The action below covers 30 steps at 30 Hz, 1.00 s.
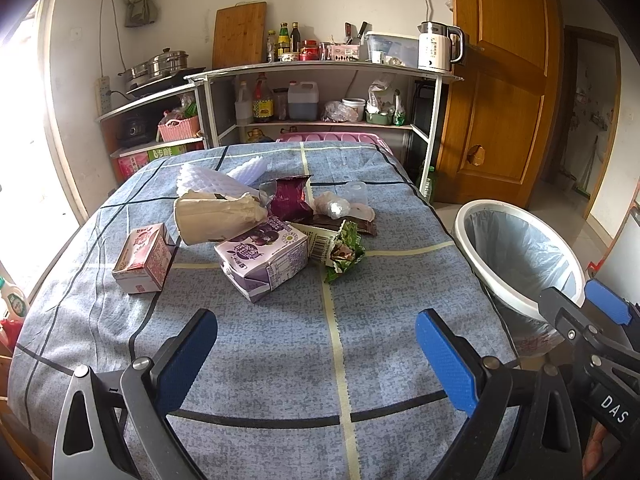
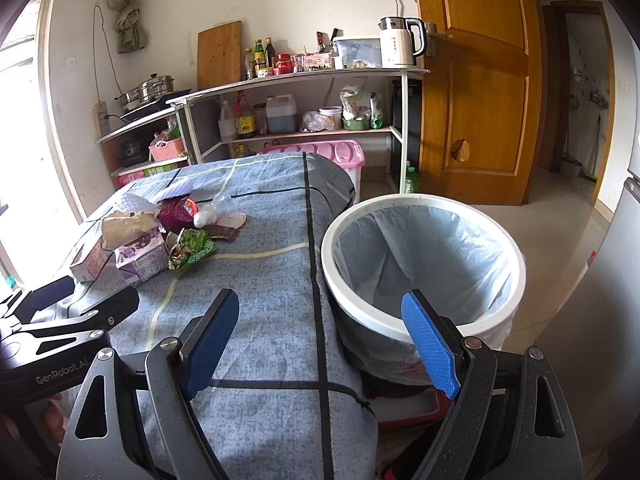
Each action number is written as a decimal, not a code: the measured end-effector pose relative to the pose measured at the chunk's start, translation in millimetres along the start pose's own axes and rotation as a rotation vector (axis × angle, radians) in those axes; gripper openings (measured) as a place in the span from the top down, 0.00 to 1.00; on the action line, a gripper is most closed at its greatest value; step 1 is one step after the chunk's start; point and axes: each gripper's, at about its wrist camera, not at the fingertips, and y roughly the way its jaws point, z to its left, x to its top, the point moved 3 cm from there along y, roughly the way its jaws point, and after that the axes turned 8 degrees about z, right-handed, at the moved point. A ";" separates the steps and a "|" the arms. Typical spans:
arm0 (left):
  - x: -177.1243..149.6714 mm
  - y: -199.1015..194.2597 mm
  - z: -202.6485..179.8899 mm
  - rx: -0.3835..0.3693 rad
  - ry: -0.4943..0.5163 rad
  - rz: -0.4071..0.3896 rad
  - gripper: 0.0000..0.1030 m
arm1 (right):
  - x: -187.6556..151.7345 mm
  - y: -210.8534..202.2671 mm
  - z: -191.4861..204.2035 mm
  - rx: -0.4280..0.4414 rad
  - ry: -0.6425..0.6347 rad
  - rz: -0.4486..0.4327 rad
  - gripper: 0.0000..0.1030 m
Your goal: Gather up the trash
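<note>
Lying crumpled: trash point(image 1: 260, 236) heap, multicoloured

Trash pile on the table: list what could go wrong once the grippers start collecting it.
1. The purple carton leans against the paper bag and green wrapper; pulling one may drag its neighbours.
2. The bin stands beside the table edge, below its top, so a light wrapper released early could land on the floor.
3. Left gripper and right gripper, both open, sit close together and might collide.
</note>
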 end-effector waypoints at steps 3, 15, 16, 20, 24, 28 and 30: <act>1.2 2.6 20.1 -0.026 -0.038 0.000 0.02 | 3.9 7.0 3.9 0.009 -0.001 0.005 0.19; 12.2 28.3 130.9 0.075 -0.167 0.045 0.02 | 26.7 60.5 52.8 0.145 -0.062 0.093 0.19; 13.7 31.0 139.9 0.067 -0.179 0.049 0.02 | 29.0 63.6 58.5 0.159 -0.068 0.097 0.19; 20.7 40.4 169.4 0.047 -0.233 0.066 0.02 | 39.0 80.4 78.6 0.214 -0.088 0.121 0.19; 27.0 52.0 188.6 0.026 -0.276 0.083 0.02 | 43.8 95.1 90.4 0.235 -0.082 0.156 0.19; 32.6 65.0 197.1 0.067 -0.264 0.095 0.02 | 48.8 104.8 100.9 0.261 -0.086 0.169 0.19; 33.1 73.8 201.1 0.063 -0.270 0.123 0.02 | 50.8 109.4 103.4 0.276 -0.077 0.177 0.19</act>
